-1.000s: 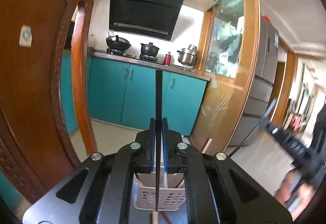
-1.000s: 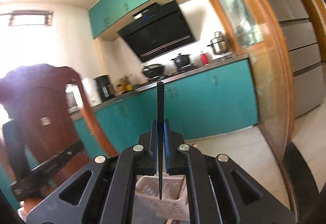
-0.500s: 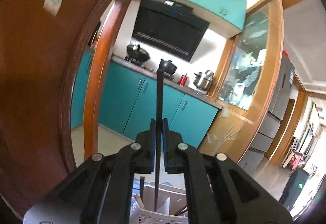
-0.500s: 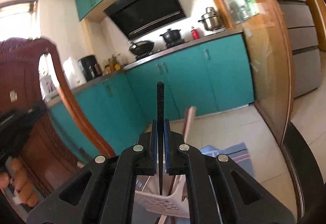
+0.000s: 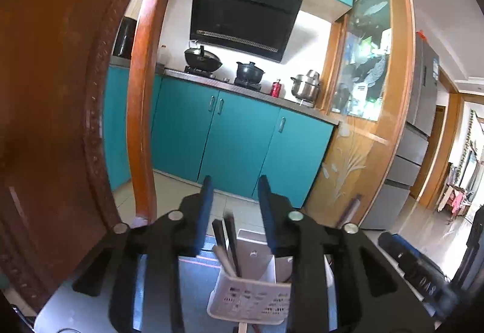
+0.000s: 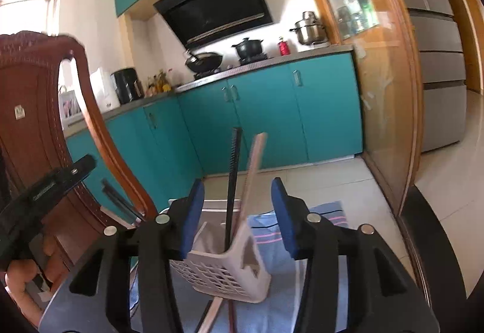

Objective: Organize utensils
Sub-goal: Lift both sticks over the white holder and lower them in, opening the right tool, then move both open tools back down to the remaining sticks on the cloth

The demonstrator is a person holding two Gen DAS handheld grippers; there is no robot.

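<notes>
A white perforated utensil basket (image 5: 251, 296) stands on the table below my left gripper (image 5: 234, 206), which is open and empty. Dark chopsticks (image 5: 225, 237) stand in the basket. In the right wrist view the same basket (image 6: 224, 266) holds a black chopstick (image 6: 233, 181) and a pale wooden chopstick (image 6: 254, 169), both leaning upright. My right gripper (image 6: 236, 209) is open and empty just above the basket. The left gripper (image 6: 45, 190) shows at the left of the right wrist view.
A carved wooden chair back (image 5: 60, 109) stands close on the left. A blue striped cloth (image 6: 302, 242) lies under the basket. More chopsticks (image 6: 217, 311) lie on the table in front of the basket. Teal kitchen cabinets (image 5: 236, 139) are behind.
Both grippers were shut on a black chopstick each; now both have opened and the chopsticks stand in the basket. Both grippers came closer over the basket.
</notes>
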